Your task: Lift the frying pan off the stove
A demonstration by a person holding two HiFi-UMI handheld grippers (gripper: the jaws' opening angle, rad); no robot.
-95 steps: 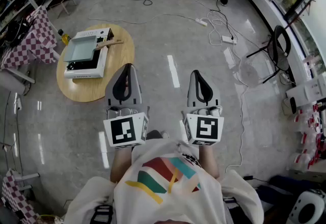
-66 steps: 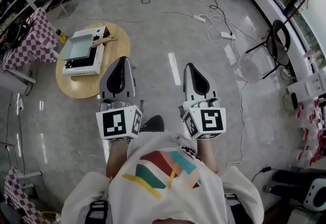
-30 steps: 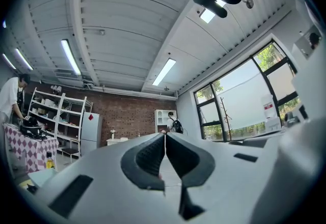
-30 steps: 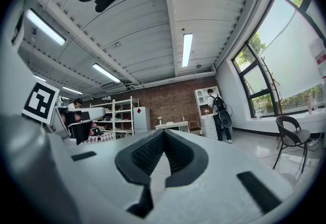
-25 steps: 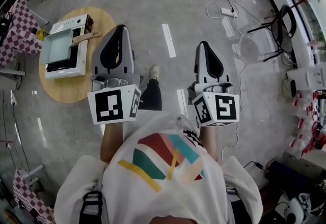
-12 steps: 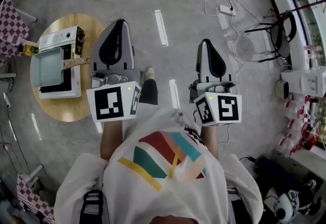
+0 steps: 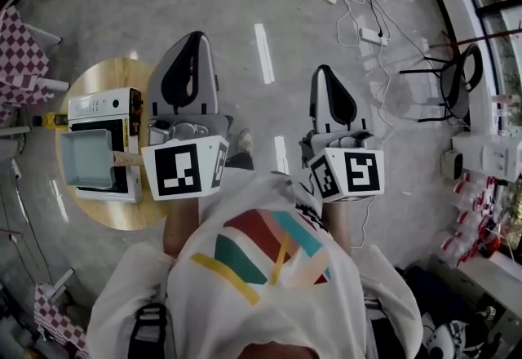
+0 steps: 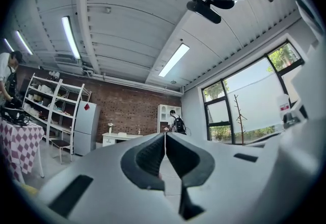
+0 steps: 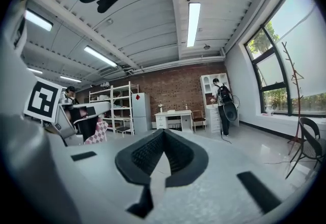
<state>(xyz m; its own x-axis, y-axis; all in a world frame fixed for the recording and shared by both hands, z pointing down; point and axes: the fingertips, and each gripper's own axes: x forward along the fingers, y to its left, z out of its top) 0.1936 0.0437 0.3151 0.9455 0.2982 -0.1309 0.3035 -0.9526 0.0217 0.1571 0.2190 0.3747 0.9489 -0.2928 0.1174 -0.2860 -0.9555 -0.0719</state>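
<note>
Wooden round table (image 7: 122,214) now lies just beside the left gripper (image 7: 193,41) (it sat farther ahead a second ago), so the approach looks nearly done. On it the frying pan (image 7: 86,158) rests on the white stove (image 7: 99,104), unlifted. Both the left gripper and the right gripper (image 7: 323,76) have their jaws pressed together, empty.

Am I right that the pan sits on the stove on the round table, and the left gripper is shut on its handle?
Not quite. The pan does sit on the stove on the round table, but the left gripper is shut on nothing. The left gripper view shows its jaws together, with no handle between them.
</note>
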